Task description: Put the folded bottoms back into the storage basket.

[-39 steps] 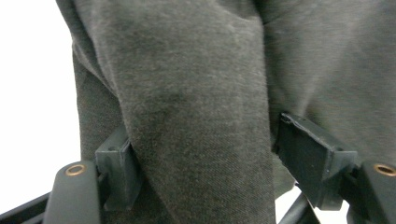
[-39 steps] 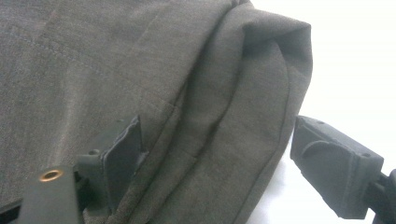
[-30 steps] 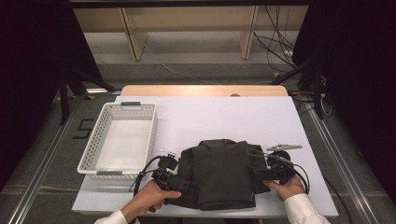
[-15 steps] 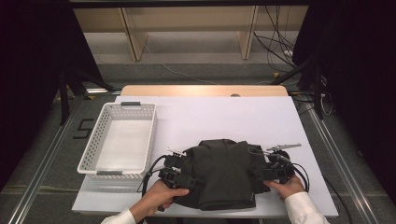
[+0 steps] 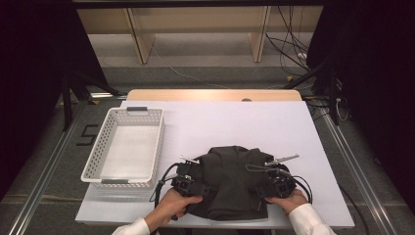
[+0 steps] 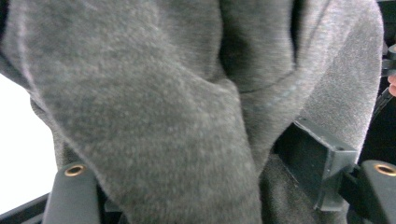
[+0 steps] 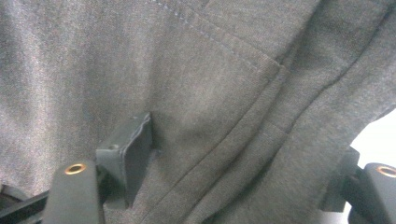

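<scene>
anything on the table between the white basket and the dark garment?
Nothing but the left gripper with its black cable, at the dark garment's left edge, near the white basket's near right corner. Otherwise bare white table, in the high view.

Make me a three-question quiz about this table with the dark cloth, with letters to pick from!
1. Where is the white basket?
A. left of the dark garment
B. on top of the garment
C. under the table

2. How many baskets are on the table?
A. three
B. one
C. two

3. What is in the basket?
A. the garment
B. a cable
C. nothing

Answers:
1. A: the high view shows the basket on the left of the table, beside the garment.
2. B: one white basket stands there.
3. C: its bottom is bare, and the garment lies on the table between the left gripper and the right gripper.
</scene>
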`<state>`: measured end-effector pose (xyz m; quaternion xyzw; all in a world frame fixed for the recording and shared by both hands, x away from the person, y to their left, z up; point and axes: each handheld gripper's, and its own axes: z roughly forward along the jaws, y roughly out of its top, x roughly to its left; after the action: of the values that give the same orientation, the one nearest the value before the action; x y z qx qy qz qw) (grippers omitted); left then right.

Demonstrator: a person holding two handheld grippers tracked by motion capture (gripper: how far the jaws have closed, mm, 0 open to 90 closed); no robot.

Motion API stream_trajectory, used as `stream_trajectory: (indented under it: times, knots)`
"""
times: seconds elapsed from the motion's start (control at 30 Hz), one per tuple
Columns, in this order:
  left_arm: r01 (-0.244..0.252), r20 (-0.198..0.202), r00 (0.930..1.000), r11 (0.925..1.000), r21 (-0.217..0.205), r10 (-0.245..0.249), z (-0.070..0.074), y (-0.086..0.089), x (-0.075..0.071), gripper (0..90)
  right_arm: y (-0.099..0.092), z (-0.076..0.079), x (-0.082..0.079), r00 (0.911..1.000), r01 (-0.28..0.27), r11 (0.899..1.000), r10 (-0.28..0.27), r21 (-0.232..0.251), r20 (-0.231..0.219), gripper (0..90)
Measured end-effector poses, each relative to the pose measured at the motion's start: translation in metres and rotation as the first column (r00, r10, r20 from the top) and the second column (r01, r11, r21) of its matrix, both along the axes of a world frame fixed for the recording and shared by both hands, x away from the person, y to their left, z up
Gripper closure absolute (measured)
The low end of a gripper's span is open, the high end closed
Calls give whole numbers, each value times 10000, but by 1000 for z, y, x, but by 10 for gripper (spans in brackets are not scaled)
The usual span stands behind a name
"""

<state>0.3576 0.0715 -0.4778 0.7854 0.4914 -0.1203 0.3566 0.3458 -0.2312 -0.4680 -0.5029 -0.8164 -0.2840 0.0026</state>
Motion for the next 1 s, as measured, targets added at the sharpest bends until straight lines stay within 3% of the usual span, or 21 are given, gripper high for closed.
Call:
stream_trajectory:
  times: [0.2,0.27,0.33,0.43,0.47,0.57,0.77,1.0]
  knots:
    - [5,543,9985,9979,650,-40,2,-6,-3,273,-3,-1,1,9997,255,9991,-253,325,-63,432]
    - [-79,728,9973,9979,649,32,0,-8,-4,348,-2,-2,2,9997,251,9991,-251,333,-6,533]
    - [-79,850,9964,9984,556,31,-1,-7,-4,477,-1,-4,6,9993,273,9964,-252,798,-272,666]
    - [-152,913,9957,9997,196,133,-2,-3,-5,555,0,-4,6,9996,208,9959,-189,882,-222,706]
    - [-130,1007,9949,9998,121,117,0,-2,-6,610,3,-2,4,9999,135,9979,-138,636,52,726]
    - [-135,1051,9944,9998,-124,147,2,0,-6,654,5,2,1,9995,136,9982,-152,591,275,738]
    - [-135,1054,9943,9988,-464,183,9,8,-7,672,5,14,-5,9972,129,9963,-191,849,724,747]
    - [-57,1190,9927,9952,-980,174,30,19,-9,678,6,32,-7,9925,74,9906,-239,1365,1199,747]
